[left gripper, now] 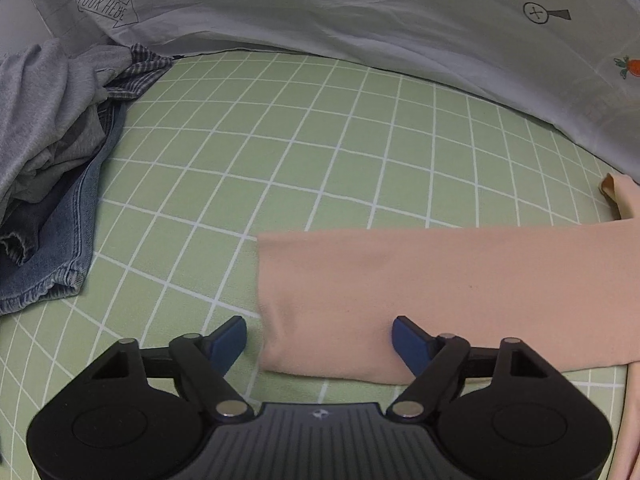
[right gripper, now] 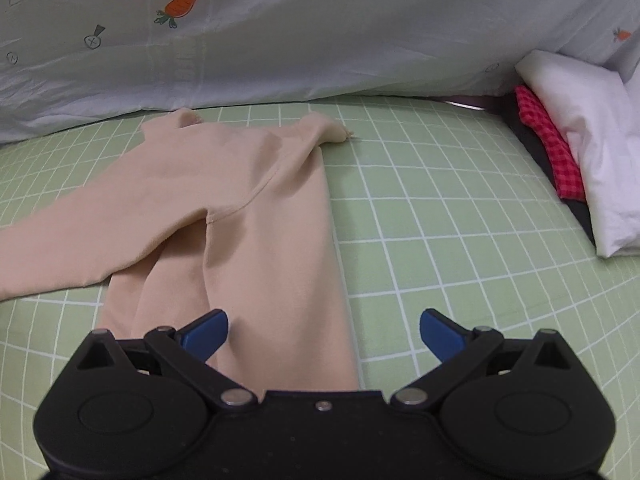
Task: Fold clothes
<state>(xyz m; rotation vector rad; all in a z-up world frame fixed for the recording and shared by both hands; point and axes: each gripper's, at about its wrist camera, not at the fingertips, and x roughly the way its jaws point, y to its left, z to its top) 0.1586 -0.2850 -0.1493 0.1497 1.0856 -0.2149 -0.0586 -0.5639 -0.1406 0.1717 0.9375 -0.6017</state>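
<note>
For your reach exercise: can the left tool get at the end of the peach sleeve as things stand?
Probably yes. The left tool is open, with the sleeve end lying flat on the green sheet between its fingers and nothing covering it.

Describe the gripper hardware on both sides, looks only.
The left gripper and right gripper look alike: matte black bodies with round side housings, black linkage arms on silver pivot pins, and blue finger pads. The left's ribbed centre plate carries a small emblem. No cables, hands or sleeves show.
</note>
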